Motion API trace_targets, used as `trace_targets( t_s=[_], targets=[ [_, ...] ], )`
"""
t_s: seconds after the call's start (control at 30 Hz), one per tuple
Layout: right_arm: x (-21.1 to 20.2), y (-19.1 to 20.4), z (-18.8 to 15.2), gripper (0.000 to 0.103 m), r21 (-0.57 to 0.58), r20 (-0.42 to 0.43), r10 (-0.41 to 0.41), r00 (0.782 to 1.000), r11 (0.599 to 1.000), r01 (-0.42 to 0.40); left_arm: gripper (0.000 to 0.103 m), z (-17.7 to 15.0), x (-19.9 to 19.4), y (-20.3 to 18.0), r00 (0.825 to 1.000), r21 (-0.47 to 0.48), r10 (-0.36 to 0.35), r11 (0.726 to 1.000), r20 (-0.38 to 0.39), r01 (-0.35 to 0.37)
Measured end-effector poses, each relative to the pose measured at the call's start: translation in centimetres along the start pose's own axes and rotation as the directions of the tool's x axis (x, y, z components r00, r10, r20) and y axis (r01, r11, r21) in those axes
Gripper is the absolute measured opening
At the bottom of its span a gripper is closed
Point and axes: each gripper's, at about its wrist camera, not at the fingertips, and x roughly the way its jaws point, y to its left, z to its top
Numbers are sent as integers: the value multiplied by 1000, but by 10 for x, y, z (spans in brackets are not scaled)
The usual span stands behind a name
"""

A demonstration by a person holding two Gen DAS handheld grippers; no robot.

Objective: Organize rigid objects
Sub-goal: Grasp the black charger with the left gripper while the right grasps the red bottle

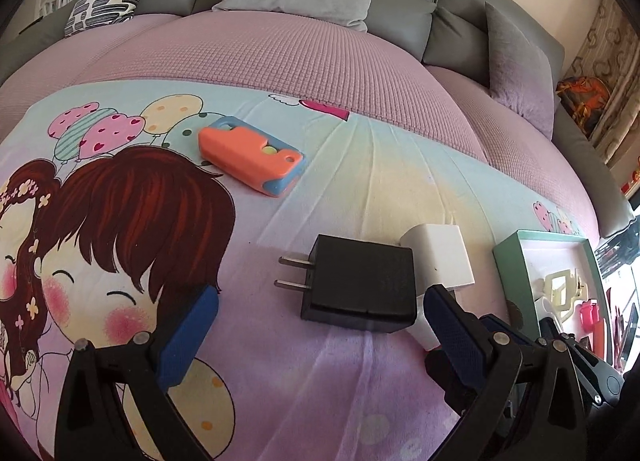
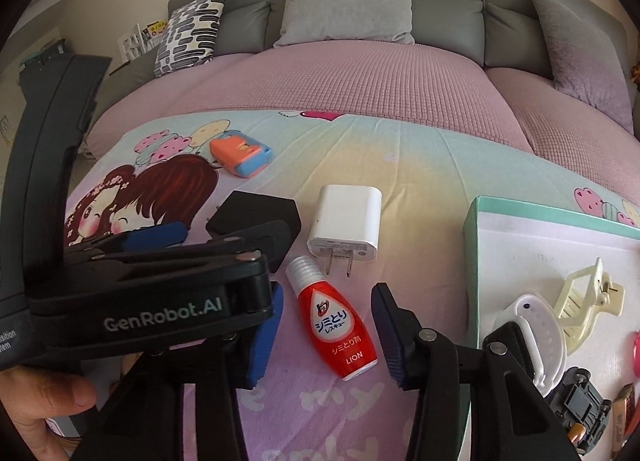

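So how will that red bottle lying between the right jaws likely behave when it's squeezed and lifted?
The red bottle looks like glossy moulded plastic, so probably stiff but a little slippery against the pads. Its body swells in the middle and narrows toward the cap, so it might squirt out of a grip. Lying on its side on the soft sheet, it could roll if nudged.

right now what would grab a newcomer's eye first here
Probably the red bottle with Japanese lettering, lying on the cartoon-print sheet between the right gripper's open fingers. Next, the black charger beside a white charger ahead of the left gripper, and the orange-and-blue toy further back.
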Motion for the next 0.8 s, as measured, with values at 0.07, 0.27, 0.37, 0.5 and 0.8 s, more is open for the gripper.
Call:
trace_targets(
  t_s=[0.07,0.27,0.37,0.5,0.8],
  targets=[
    [4,0,-1,44,4,-11,6,1000,1000,-6,98,1,1,-1,1000,12,11,1000,3,-11],
    [6,0,-2,42,18,-21,2,1000,1000,-2,78,6,5,-6,1000,40,10,999,3,-10],
    [8,0,-2,38,25,-32,-12,999,1000,13,69,5,6,-10,1000,56,21,998,-1,-21],
    [8,1,-4,37,30,-35,-11,999,999,12,69,5,4,-8,1000,39,12,999,-8,-11],
    [-7,0,-17,32,71,-39,20,999,997,-17,69,-15,-19,-4,1000,-64,-3,998,-3,3]
  ],
)
